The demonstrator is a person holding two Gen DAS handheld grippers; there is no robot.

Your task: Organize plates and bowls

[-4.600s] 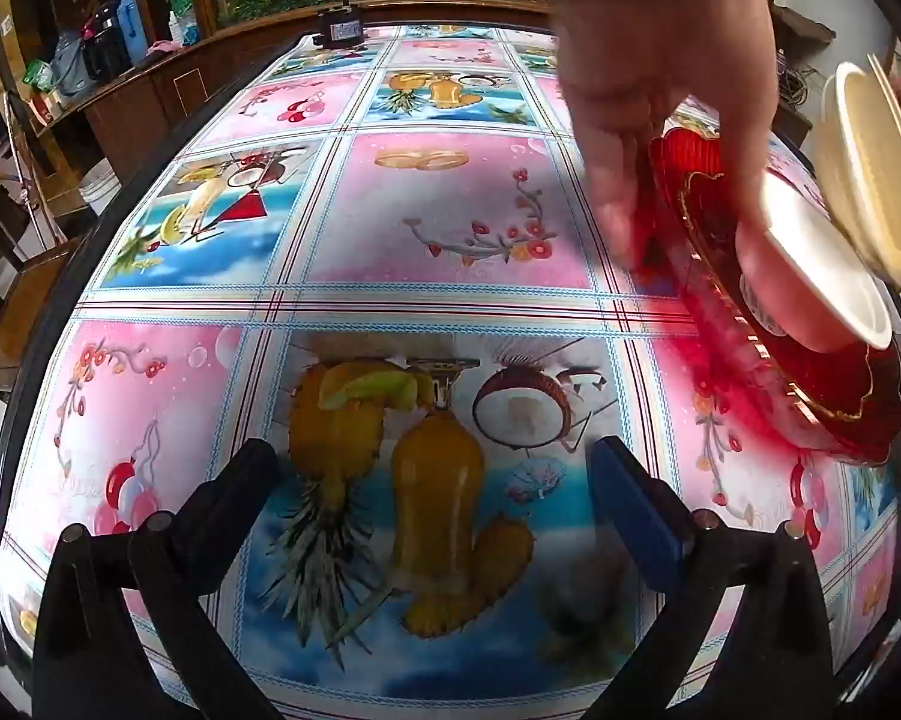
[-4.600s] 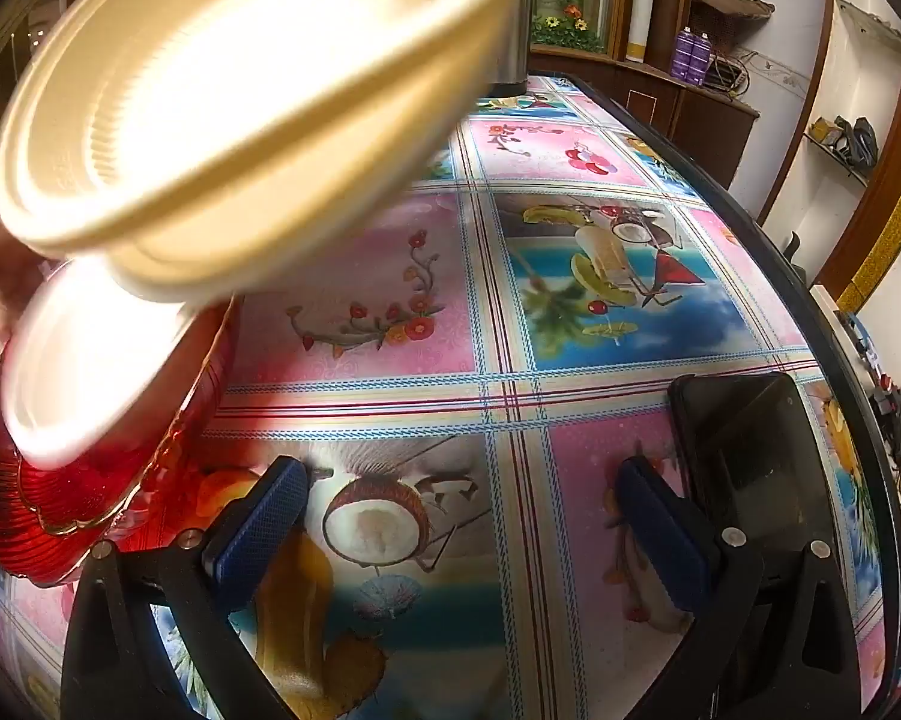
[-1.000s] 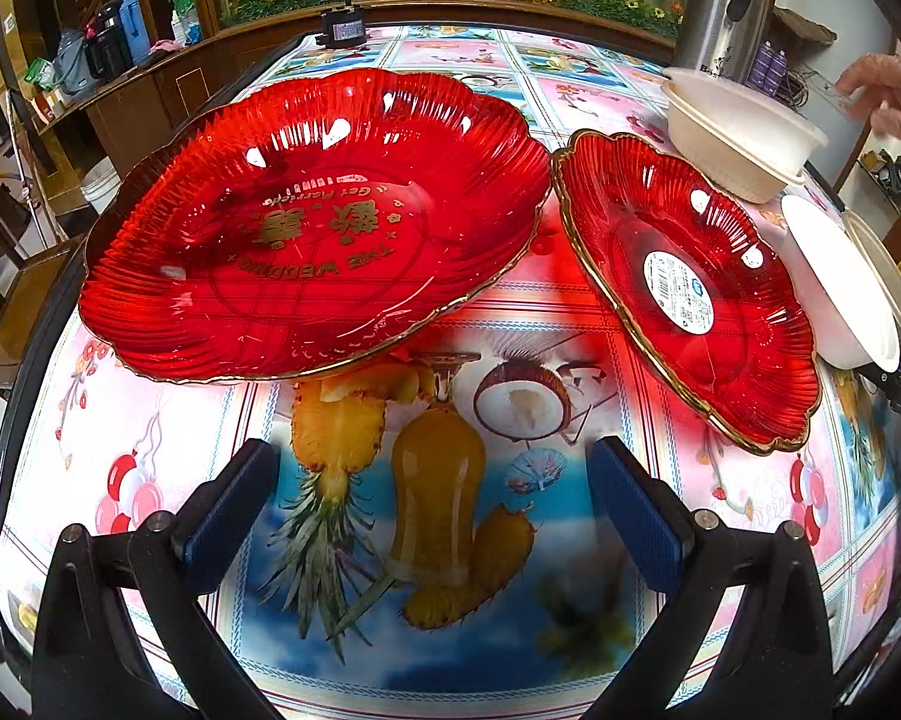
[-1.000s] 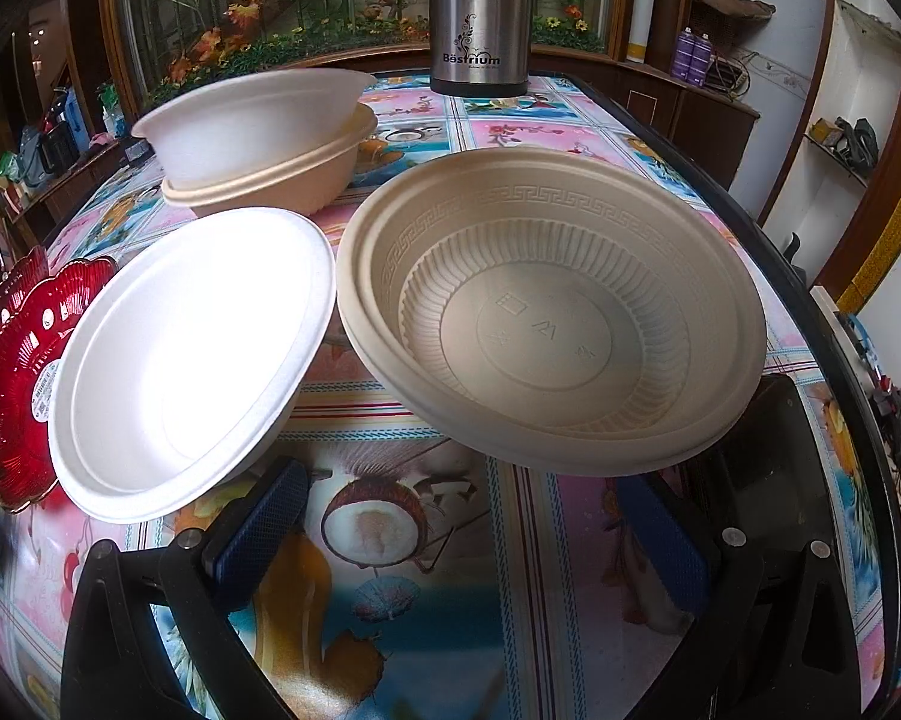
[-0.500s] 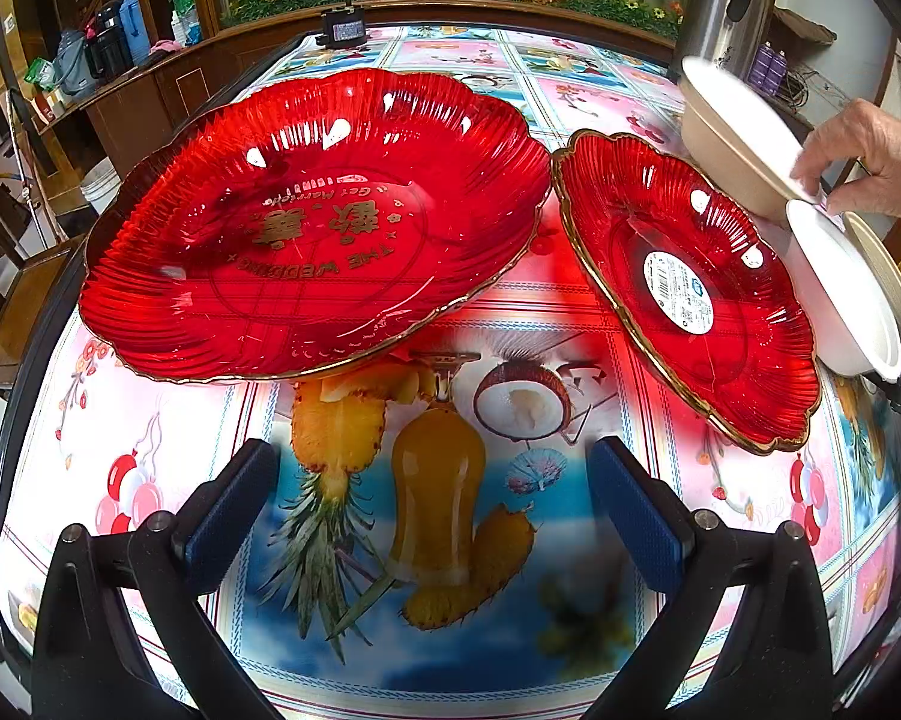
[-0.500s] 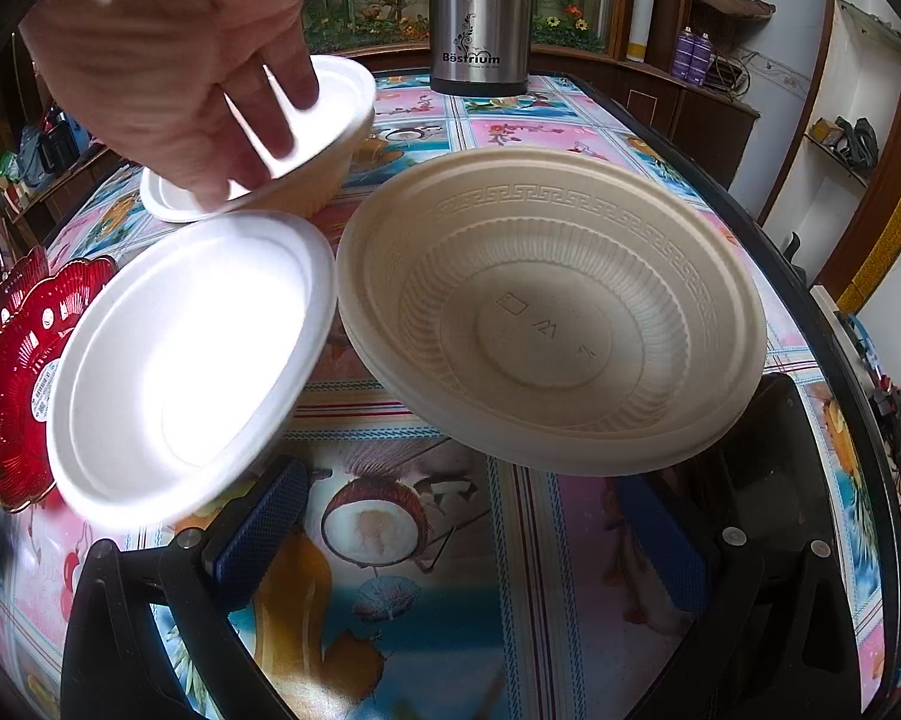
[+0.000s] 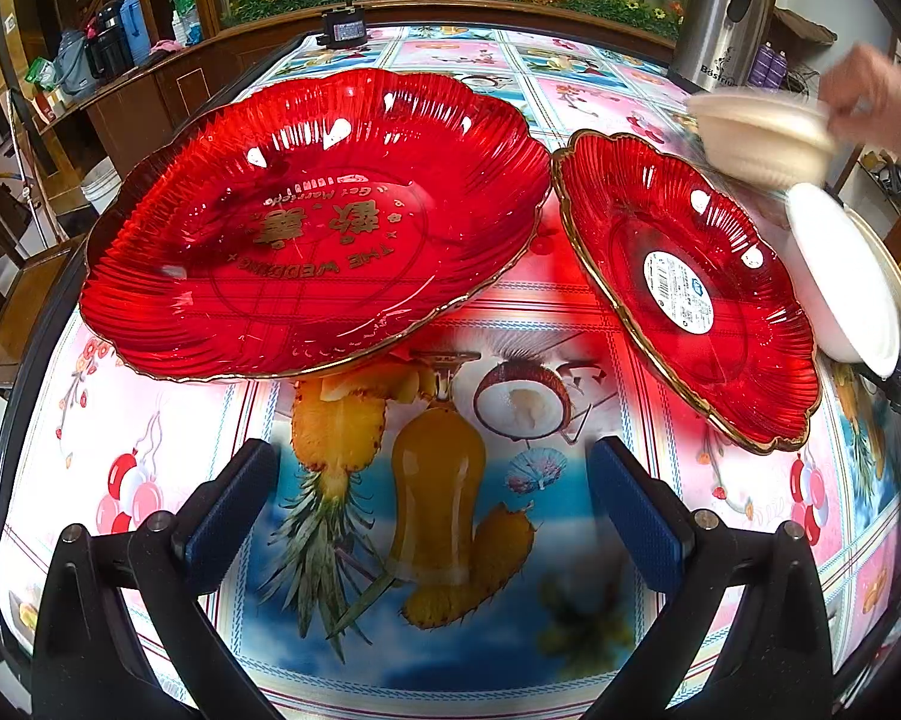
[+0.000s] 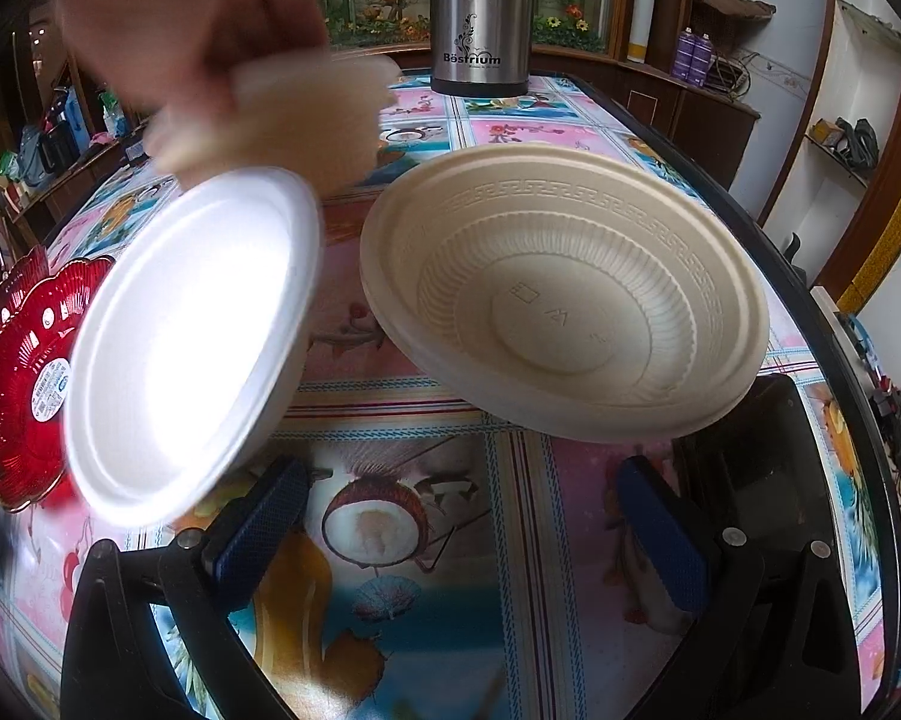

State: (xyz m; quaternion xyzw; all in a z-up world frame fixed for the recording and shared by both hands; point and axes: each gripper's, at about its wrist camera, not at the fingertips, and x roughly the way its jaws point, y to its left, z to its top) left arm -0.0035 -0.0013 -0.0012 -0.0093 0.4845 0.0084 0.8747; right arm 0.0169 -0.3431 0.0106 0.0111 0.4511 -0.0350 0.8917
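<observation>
Two red glass plates lie on the table in the left wrist view: a large one (image 7: pixel 318 222) with gold lettering and a smaller one (image 7: pixel 684 288) with a white sticker to its right. My left gripper (image 7: pixel 432 498) stands open just in front of them, holding nothing. In the right wrist view a white foam bowl (image 8: pixel 192 342) and a beige ribbed bowl (image 8: pixel 564 306) sit ahead of my open right gripper (image 8: pixel 462 534). A bare hand (image 8: pixel 192 18) holds a blurred cream bowl (image 8: pixel 294 114) in the air above the white one.
A steel thermos (image 8: pixel 480 12) stands at the far side of the table. A dark flat phone-like object (image 8: pixel 750 468) lies at the right edge. The patterned tablecloth (image 7: pixel 438 630) runs to the near rim. Wooden cabinets and shelves surround the table.
The hand has lifted the stacked cream bowl off the table and moved it nearer, above the white bowl; it is now motion-blurred. Both grippers and the red plates have stayed still.
</observation>
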